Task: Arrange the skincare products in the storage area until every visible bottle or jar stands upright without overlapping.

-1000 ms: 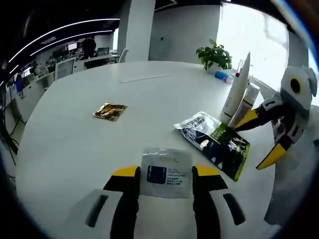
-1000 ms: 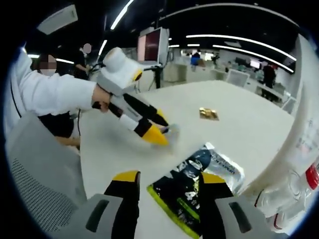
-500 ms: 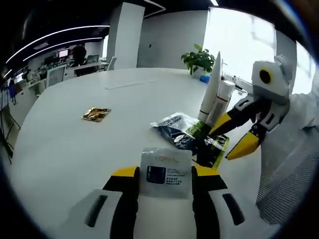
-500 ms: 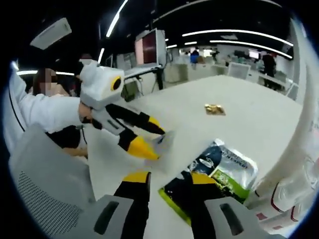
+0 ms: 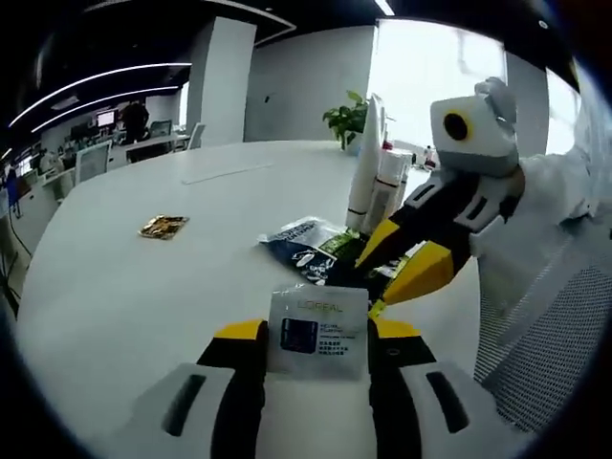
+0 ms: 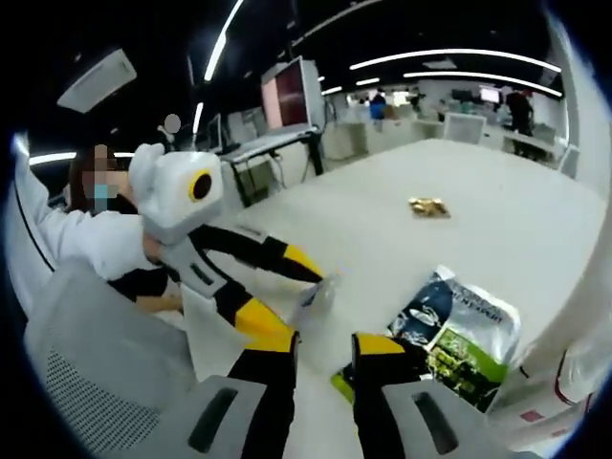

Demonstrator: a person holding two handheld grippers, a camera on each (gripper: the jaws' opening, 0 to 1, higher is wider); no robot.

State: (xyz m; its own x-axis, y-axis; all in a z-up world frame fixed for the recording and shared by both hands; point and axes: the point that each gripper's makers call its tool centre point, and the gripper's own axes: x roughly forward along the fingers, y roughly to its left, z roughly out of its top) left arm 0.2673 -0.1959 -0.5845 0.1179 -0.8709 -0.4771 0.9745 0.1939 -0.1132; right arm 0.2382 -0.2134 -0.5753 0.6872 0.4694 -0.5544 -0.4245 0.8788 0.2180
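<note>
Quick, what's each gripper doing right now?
Left gripper: shut on the silver sachet.
Right gripper: jaws close together at the dark-green pouch's edge; grip cannot be told.

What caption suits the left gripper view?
Left gripper pinching a silver sachet while the right gripper reaches the green-black pouch.

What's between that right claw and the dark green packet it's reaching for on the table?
Nothing visible stands in the way. In the right gripper view, the right gripper is already at the near corner of the dark green packet, which lies flat on the white table. The left gripper sits off to one side, holding a silver sachet.
</note>
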